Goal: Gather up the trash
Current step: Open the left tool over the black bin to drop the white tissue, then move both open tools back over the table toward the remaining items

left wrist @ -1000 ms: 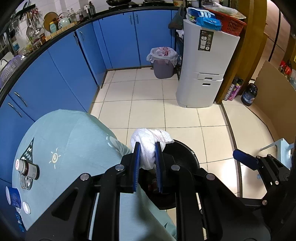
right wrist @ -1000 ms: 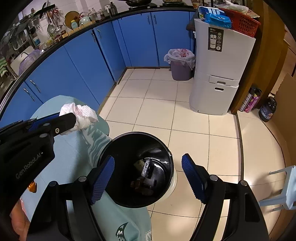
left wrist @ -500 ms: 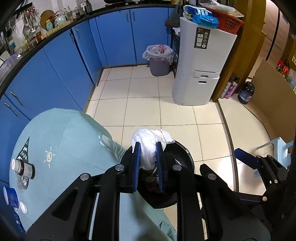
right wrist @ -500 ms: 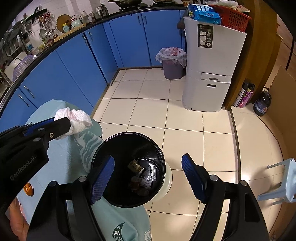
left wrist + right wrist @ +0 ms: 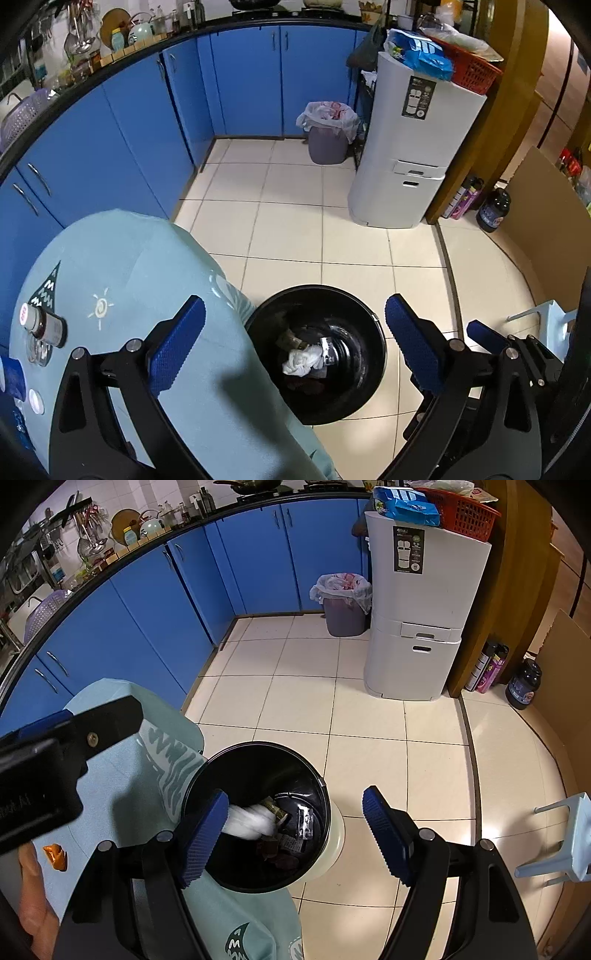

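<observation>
My left gripper [image 5: 293,345] is open and empty above the black trash bin [image 5: 373,373], which stands on the floor beside the table. A crumpled white tissue [image 5: 303,362] lies in the bin on other scraps; in the right wrist view the tissue [image 5: 251,821] looks blurred inside the bin [image 5: 325,834]. My right gripper [image 5: 295,832] is open and empty over the same bin. The left gripper's finger [image 5: 96,731] shows at the left of the right wrist view.
A round table with a light blue cloth [image 5: 129,266] holds a small jar [image 5: 44,325] and an orange scrap [image 5: 55,856]. Blue cabinets [image 5: 147,122], a grey lined bin [image 5: 328,133], a white tall bin unit [image 5: 410,155], bottles [image 5: 493,208] and a pale stool [image 5: 565,842] surround the tiled floor.
The left gripper has opened and let go of the white tissue, which has dropped into the black bin. The right gripper has stayed open over the bin.
</observation>
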A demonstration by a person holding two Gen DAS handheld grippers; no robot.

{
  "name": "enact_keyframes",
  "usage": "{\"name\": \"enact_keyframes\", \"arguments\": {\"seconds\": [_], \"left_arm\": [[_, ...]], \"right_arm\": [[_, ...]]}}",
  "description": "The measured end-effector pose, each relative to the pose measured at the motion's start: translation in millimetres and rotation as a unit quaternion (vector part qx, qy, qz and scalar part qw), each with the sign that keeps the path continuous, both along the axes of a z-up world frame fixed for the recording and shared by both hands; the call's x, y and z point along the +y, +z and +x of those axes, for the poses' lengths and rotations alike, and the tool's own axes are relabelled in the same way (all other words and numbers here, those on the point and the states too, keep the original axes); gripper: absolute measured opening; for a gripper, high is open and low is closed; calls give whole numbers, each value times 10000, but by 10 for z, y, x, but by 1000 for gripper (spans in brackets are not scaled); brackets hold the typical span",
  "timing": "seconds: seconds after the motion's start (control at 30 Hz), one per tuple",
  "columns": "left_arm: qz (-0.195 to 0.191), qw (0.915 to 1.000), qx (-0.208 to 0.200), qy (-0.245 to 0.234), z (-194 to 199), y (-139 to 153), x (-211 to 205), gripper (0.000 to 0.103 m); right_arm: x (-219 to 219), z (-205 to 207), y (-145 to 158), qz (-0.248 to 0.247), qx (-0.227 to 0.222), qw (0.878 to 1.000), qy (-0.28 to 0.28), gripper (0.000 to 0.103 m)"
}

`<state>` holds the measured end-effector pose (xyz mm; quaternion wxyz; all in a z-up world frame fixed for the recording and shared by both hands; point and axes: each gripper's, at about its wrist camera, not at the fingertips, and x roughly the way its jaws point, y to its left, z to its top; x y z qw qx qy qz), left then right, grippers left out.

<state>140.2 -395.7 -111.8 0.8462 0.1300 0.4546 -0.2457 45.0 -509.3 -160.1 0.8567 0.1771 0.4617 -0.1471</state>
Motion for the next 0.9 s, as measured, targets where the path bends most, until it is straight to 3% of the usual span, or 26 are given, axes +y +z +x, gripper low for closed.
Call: {"name": "enact_keyframes", "arguments": {"seconds": [0.57,0.83,0.9], "left_arm": [[-81,9998,163,124,15,40,170,97],[-310,9982,73,517,29,196,707,99],[-330,9973,100,648,52,207,903,99]], "right_arm": [[205,-14,113,-69,-73,9999,140,73],[542,77,275,-84,-253,9983,522,74],[658,122,290,31,-278,9971,708,79]]}}
